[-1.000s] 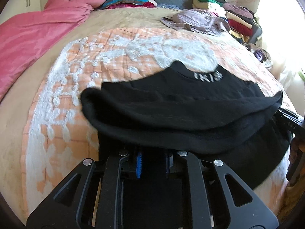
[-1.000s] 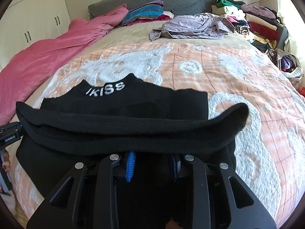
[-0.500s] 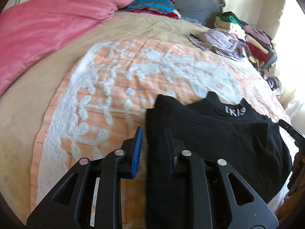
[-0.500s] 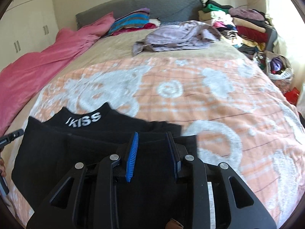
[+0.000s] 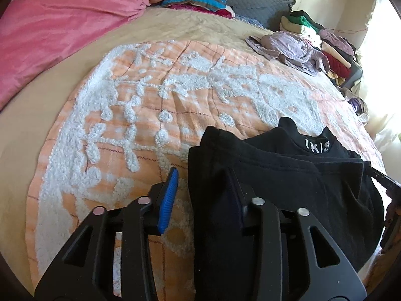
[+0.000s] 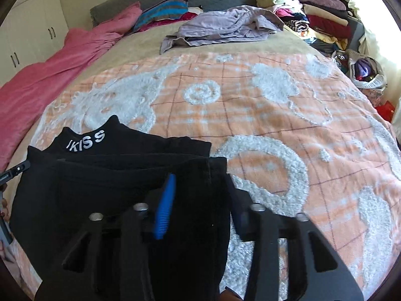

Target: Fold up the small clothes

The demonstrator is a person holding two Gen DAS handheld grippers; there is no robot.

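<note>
A: Left wrist view: the black garment is seen lying folded on the orange-and-white blanket of the bed, its lettered collar turned toward the headboard. How is it judged to handle?

B: It is judged light, soft and limp; no shape would be kept when lifted, and layers could slide apart.

A: Are the grippers engaged?

B: The left gripper is released, with its jaws apart over the garment's left edge and nothing pinched. In the right wrist view, the right gripper is likewise parted, straddling the right edge without clamping.

A: Where should hold be taken?

B: The 2 near corners are best pinched through all layers, so that the next fold can be carried evenly.
</note>
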